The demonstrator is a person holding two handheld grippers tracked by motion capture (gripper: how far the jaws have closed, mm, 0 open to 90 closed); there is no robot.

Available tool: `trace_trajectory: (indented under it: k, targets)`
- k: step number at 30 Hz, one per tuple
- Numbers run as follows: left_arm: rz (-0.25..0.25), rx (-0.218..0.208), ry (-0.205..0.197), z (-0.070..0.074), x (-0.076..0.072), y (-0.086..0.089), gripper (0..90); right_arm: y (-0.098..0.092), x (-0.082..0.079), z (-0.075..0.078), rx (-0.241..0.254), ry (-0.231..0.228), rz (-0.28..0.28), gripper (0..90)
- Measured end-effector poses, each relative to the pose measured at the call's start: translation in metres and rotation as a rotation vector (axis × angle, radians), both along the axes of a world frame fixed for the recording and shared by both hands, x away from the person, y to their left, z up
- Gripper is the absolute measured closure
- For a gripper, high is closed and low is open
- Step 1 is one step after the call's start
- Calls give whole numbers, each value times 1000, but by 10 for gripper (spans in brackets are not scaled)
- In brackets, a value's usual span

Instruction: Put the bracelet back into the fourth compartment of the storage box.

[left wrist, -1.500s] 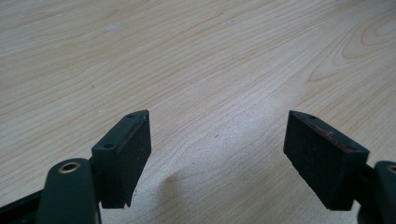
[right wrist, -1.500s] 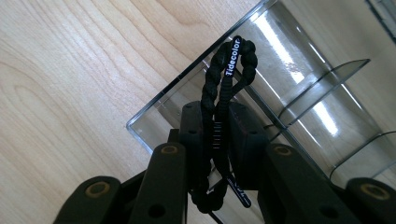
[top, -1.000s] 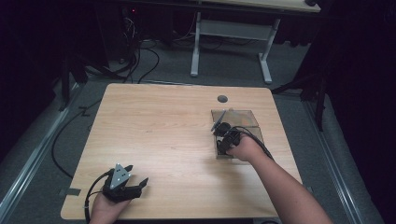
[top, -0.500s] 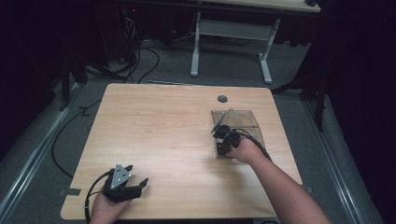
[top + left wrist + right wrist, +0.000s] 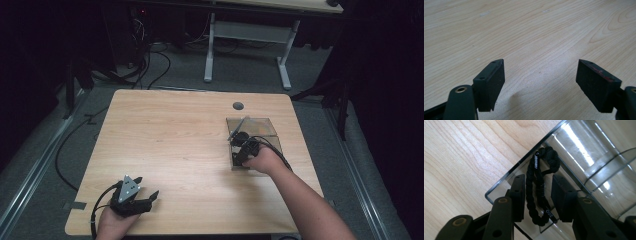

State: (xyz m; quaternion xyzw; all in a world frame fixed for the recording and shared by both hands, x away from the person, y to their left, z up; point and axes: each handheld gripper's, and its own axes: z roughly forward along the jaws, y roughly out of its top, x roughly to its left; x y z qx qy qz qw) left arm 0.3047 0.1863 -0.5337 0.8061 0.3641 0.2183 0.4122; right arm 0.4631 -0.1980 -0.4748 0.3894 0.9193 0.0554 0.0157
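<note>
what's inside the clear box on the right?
A black braided cord loop lies in the clear box, between the right gripper's jaws. In the high view, the gripper and hand cover the box's near part, so anything else there is hidden.

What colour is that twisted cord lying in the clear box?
Black, with small white lettering; the cord shows best in the right gripper view.

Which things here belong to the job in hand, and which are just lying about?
In play:
- black braided cord, between the jaws
- clear box under it
- right hand-held gripper, jaws not visibly pressing the cord

Idle or background:
- left hand-held gripper, open over bare table
- grommet hole
- second desk's frame
- floor cables
</note>
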Motion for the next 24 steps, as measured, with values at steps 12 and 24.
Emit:
trace_trajectory:
  k: [12,24]
  targets:
    - [-3,1,0,0,0,0,238,-10,-8,18,44,-36,-24,657]
    - [2,-6,-5,0,0,0,239,-17,-22,31,91,-71,-76,674]
